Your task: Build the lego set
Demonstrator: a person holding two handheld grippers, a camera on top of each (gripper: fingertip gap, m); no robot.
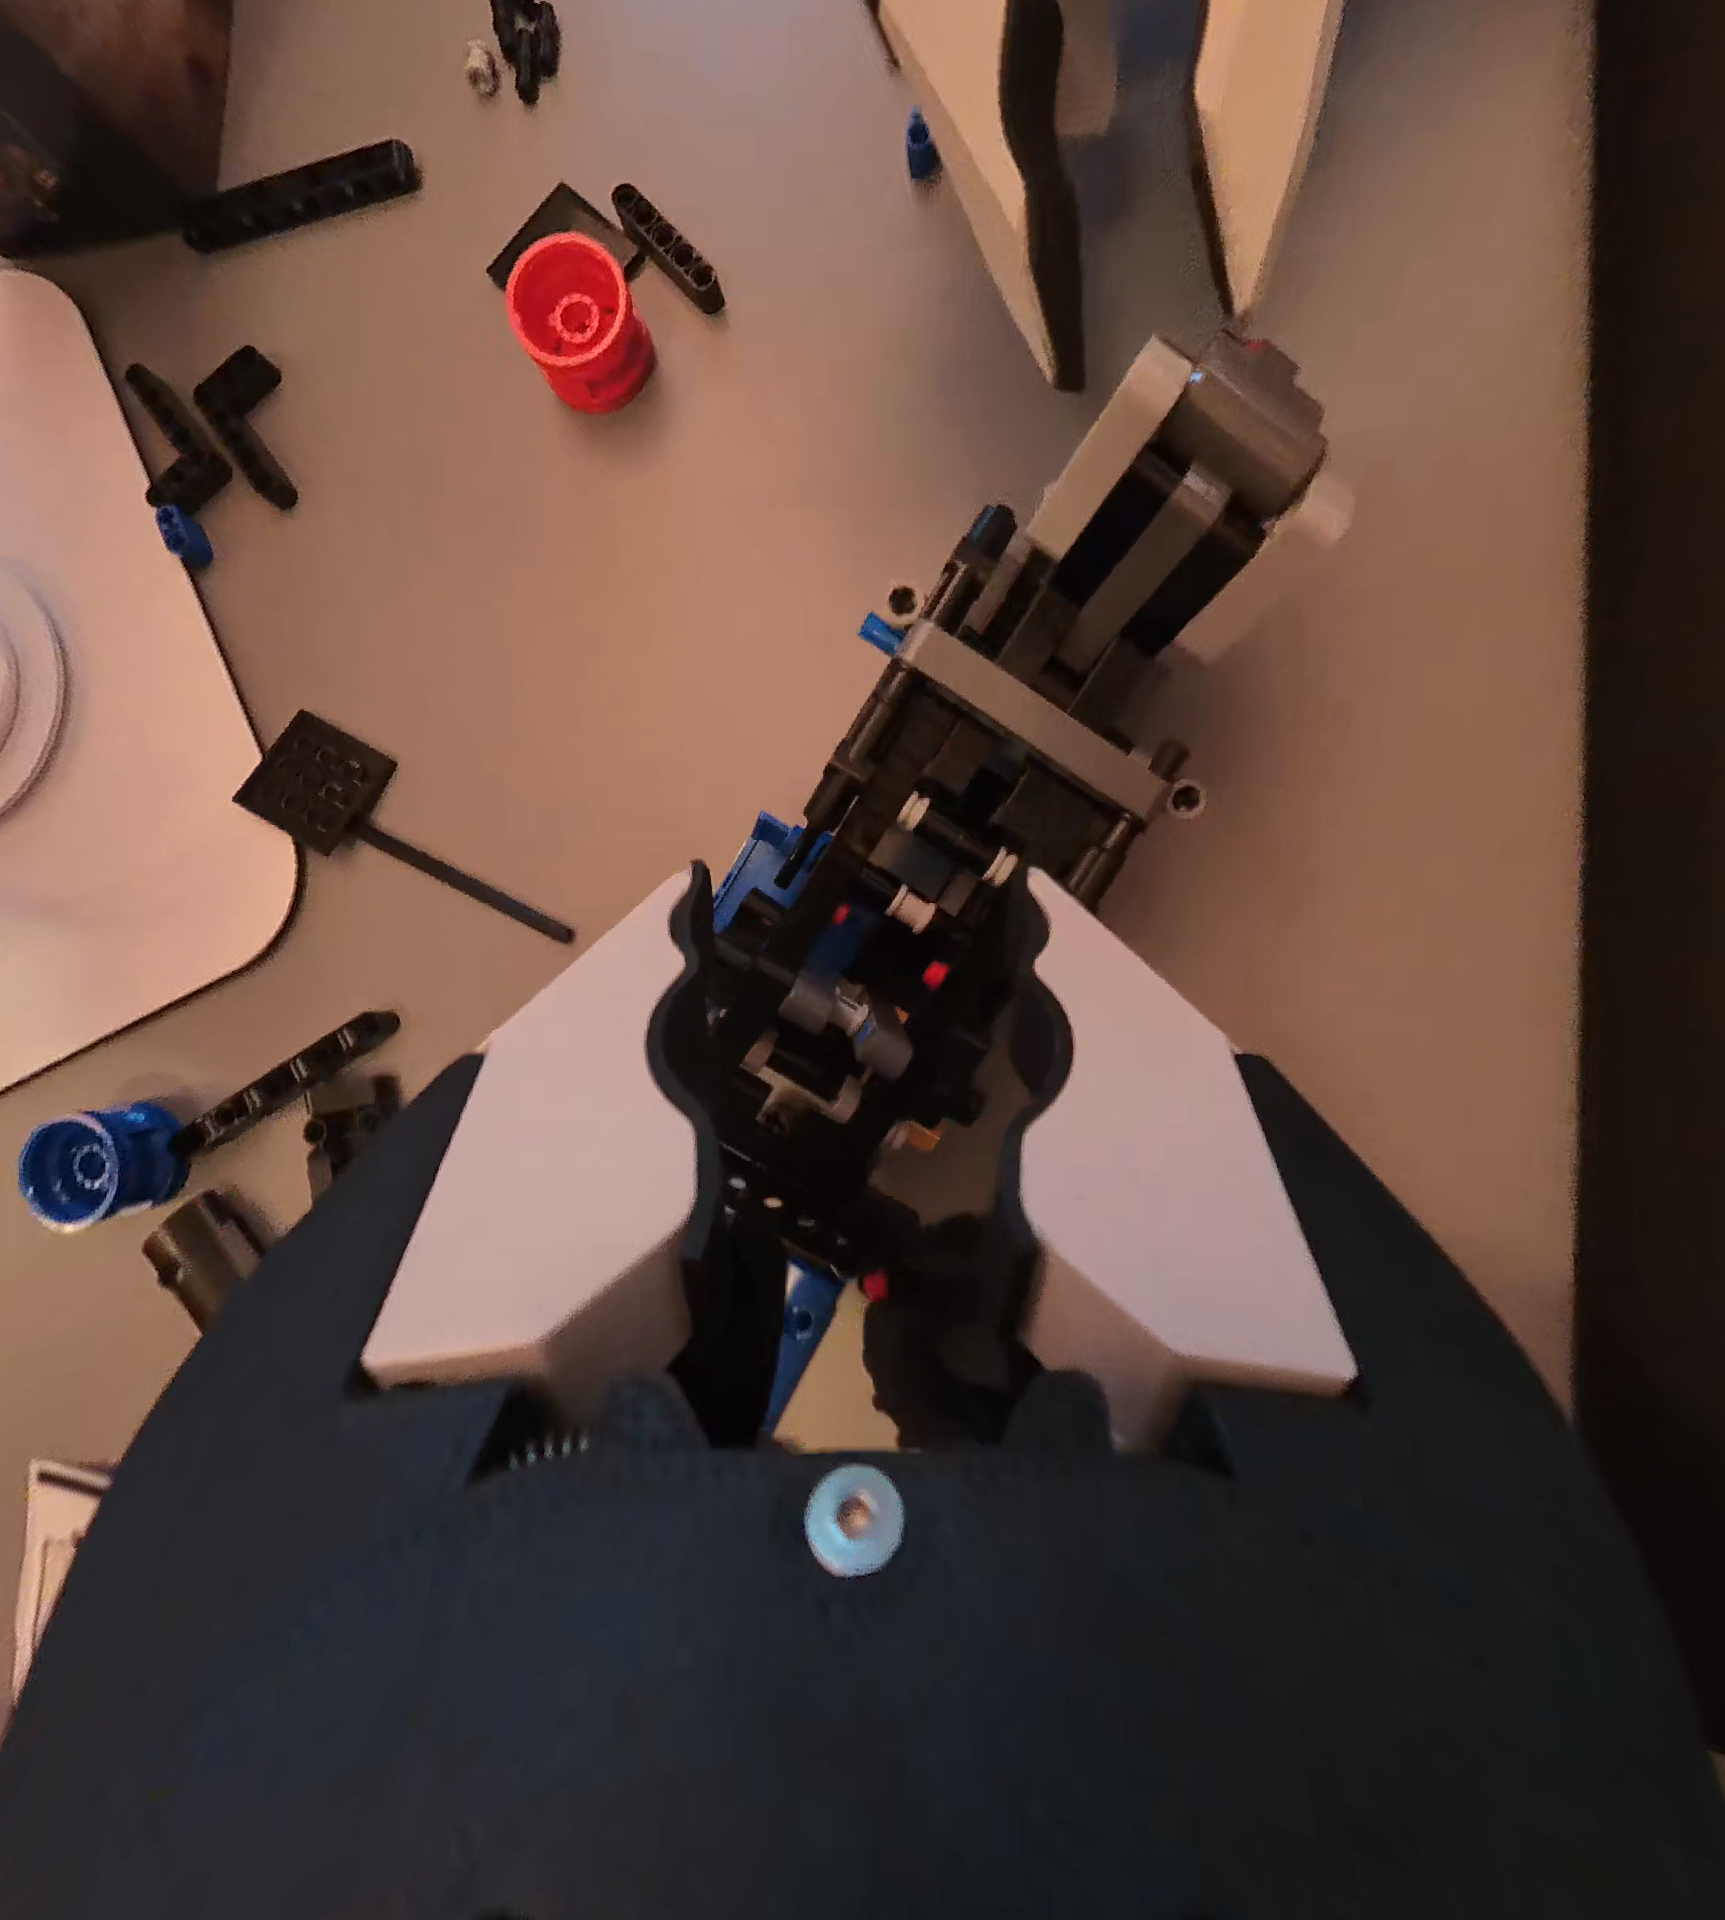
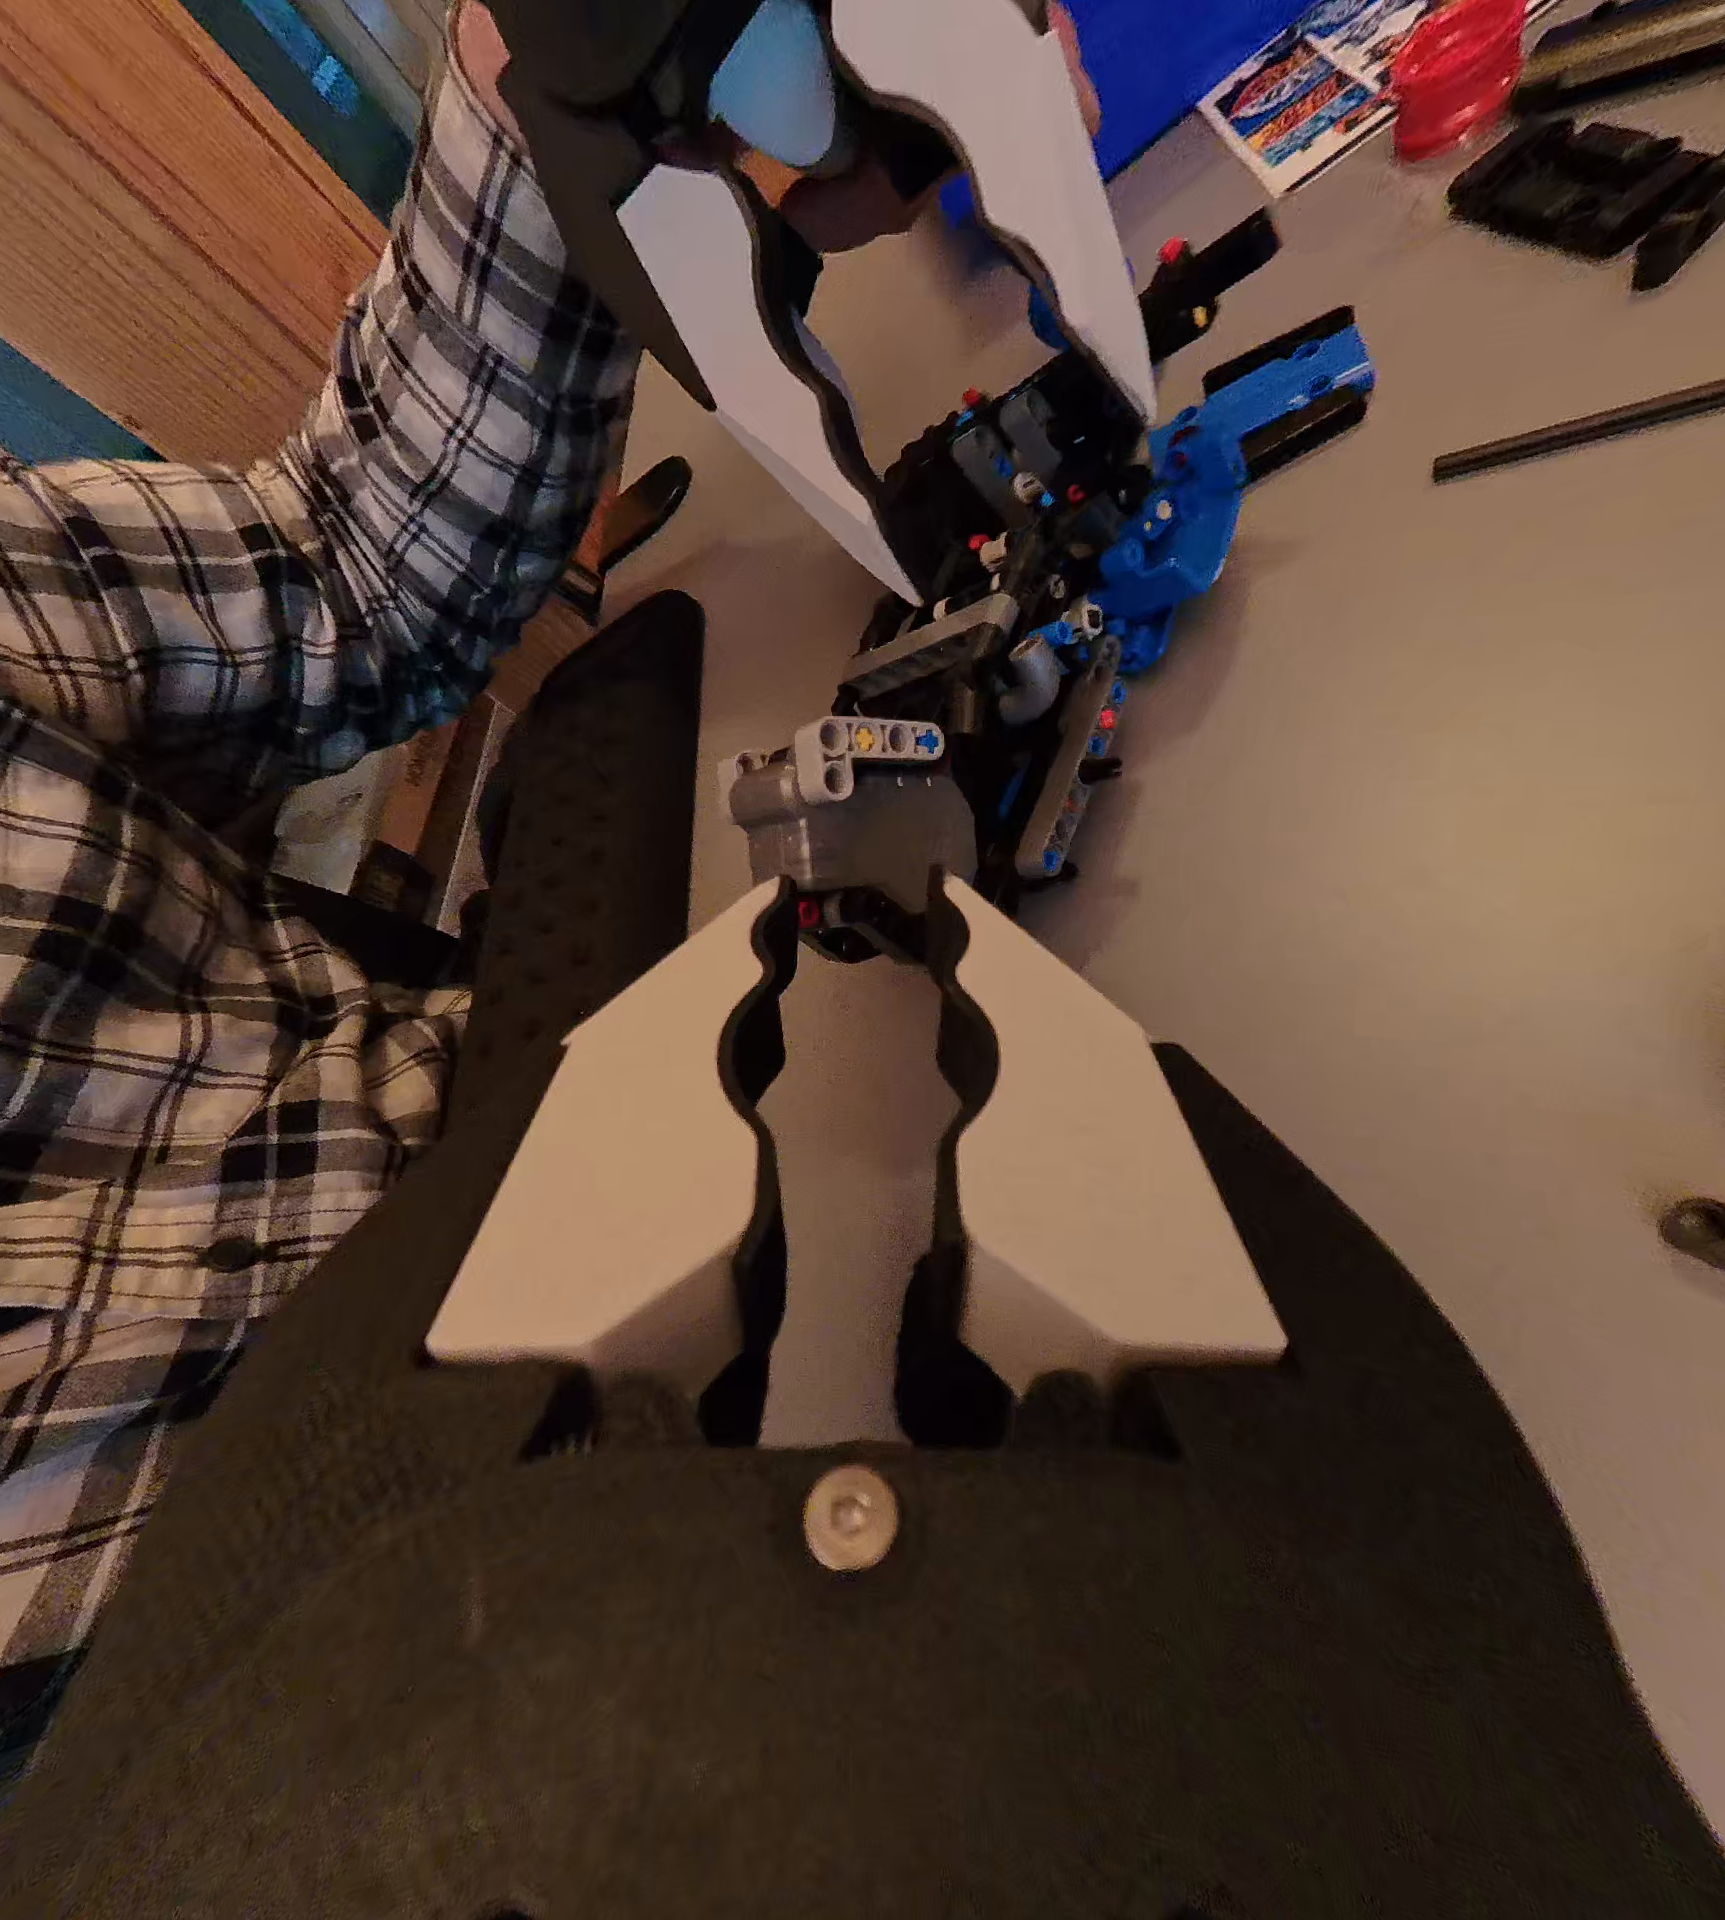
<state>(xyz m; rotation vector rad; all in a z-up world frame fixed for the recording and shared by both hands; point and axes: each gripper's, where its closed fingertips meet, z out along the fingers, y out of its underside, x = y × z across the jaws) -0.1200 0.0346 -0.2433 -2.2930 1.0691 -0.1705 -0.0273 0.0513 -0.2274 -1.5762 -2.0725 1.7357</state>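
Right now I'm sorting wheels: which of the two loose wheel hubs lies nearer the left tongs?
The blue hub, lying beside the left tongs; the red hub sits farther up the table.

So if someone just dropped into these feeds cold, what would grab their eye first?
Probably the long black, grey and blue lego assembly held at both ends: the left gripper has its jaws around the near end, and the right gripper meets the grey block at the far end. Next, the bright red plastic wheel hub among loose black beams on the grey table.
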